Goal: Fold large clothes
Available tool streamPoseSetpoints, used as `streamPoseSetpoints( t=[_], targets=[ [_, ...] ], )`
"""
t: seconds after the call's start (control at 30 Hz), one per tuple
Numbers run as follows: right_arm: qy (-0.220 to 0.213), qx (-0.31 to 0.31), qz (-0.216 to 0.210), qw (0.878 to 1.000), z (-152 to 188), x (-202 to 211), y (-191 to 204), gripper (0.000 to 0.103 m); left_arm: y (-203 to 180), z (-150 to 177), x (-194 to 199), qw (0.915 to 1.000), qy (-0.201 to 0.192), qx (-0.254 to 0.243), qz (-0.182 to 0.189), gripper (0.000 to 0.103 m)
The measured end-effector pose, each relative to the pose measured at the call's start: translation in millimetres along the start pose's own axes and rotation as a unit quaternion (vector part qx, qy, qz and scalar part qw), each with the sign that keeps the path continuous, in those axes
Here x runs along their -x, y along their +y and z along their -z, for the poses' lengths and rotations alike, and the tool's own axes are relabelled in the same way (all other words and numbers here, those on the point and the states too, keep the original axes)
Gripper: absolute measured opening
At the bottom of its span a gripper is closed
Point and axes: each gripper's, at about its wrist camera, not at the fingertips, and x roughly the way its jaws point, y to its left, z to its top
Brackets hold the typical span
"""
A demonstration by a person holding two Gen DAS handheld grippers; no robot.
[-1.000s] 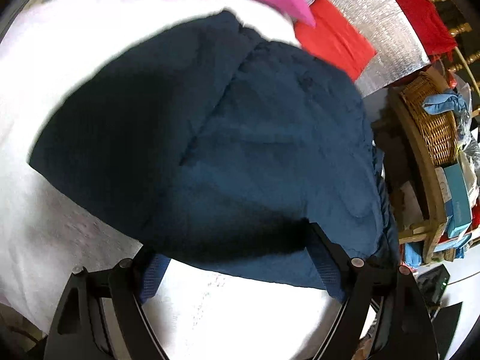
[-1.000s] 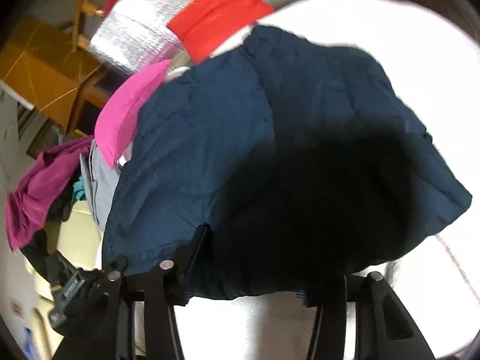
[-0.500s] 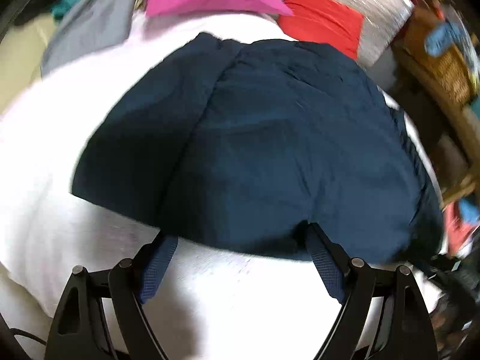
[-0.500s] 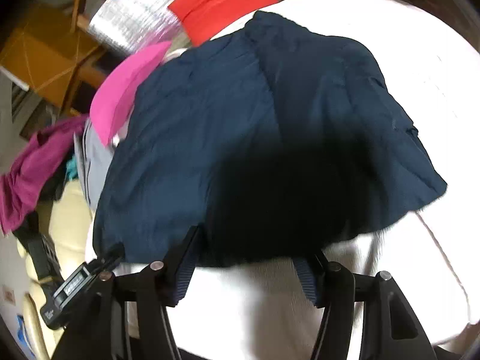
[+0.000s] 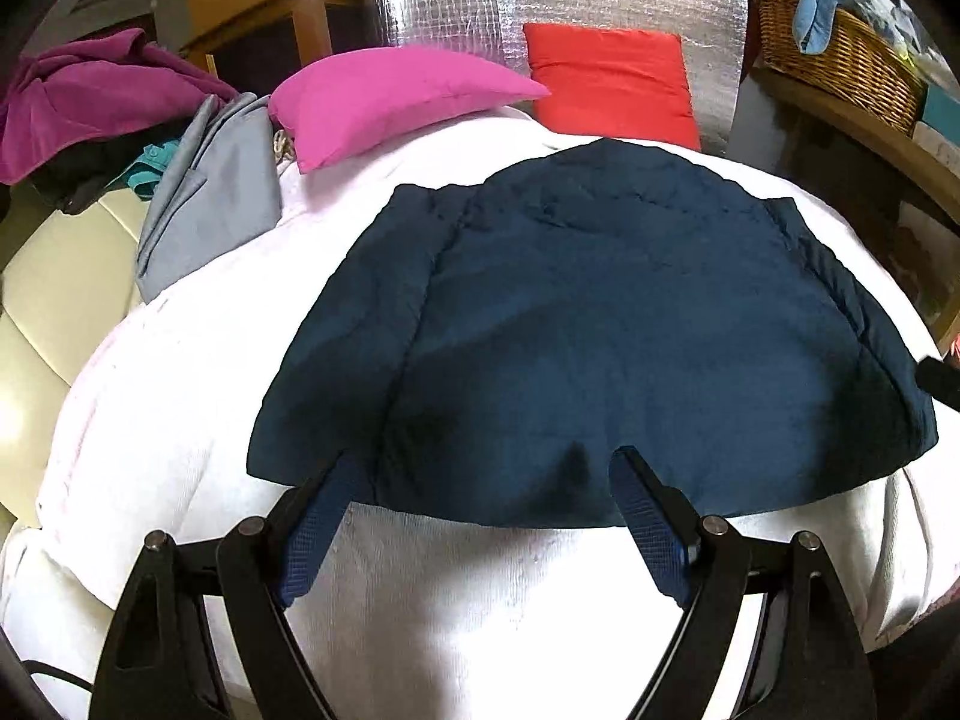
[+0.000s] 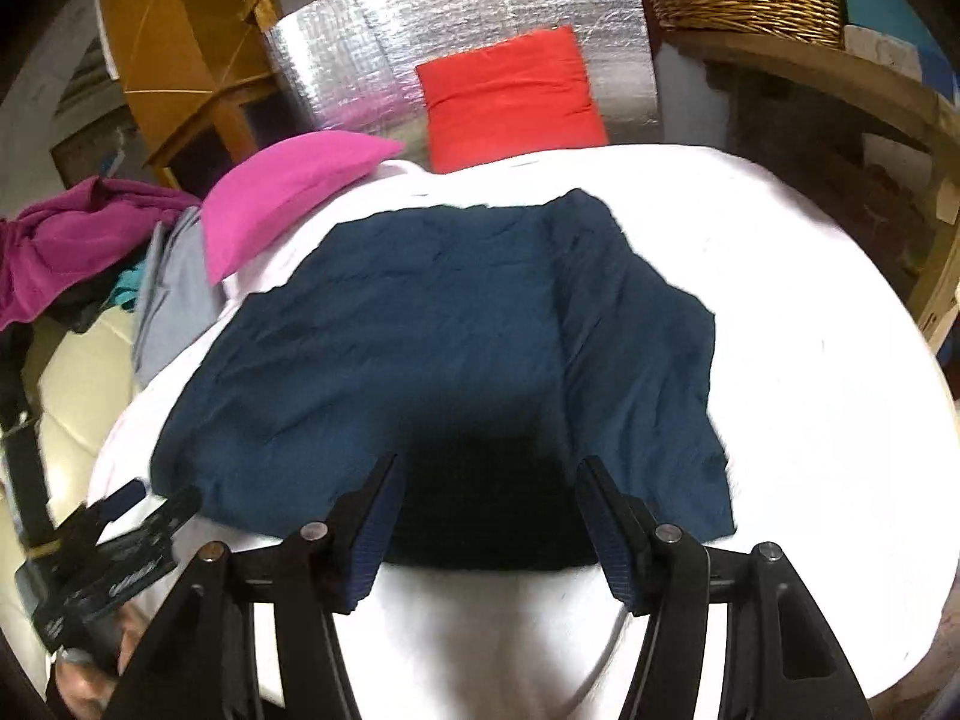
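One navy garment (image 5: 600, 324) is lying spread flat on a white padded surface (image 5: 480, 600), its long axis running crosswise to both claws and its near hem sitting just ahead of their fingertips. Both claws are hovering at that hem with jaws spread wide and gripping nothing: the left gripper (image 5: 480, 486) is facing the left half of the edge, and the right gripper (image 6: 486, 486) is facing the right half, each about equally near. Beyond the far edge, a pink pillow (image 5: 390, 102) and a red cushion (image 5: 606, 78) are resting.
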Motion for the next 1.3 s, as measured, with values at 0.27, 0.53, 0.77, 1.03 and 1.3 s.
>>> streamPoseSetpoints(
  t=[0.27, 0.53, 0.77, 1.03, 1.3],
  targets=[
    [0.086, -0.04, 0.035, 0.995, 1.8, -68.1, -18.0, 0.065, -2.3, -0.2, -10.2, 0.9999, 0.008, -0.001, -0.011, 0.087],
    [0.024, -0.016, 0.035, 0.999, 7.8, -40.7, -3.1, 0.066, 6.1, -2.4, -15.7, 0.9994, 0.005, 0.008, -0.032, 0.087],
    [0.08, -0.022, 0.021, 0.996, 13.2, -64.5, -2.9, 0.072, 5.3, -1.3, -49.5, 0.9969, 0.059, 0.007, -0.052, 0.089],
    [0.02, -0.007, 0.04, 0.999, 20.1, 9.2, 10.2, 0.074, 4.1, -6.0, 14.3, 0.997, -0.011, -0.022, -0.073, 0.089],
    [-0.073, 0.062, 0.076, 0.993, 14.5, 128.5, 52.5, 0.082, 5.2, -25.1, 156.1, 0.9844, -0.143, -0.019, -0.1, 0.098]
  ],
)
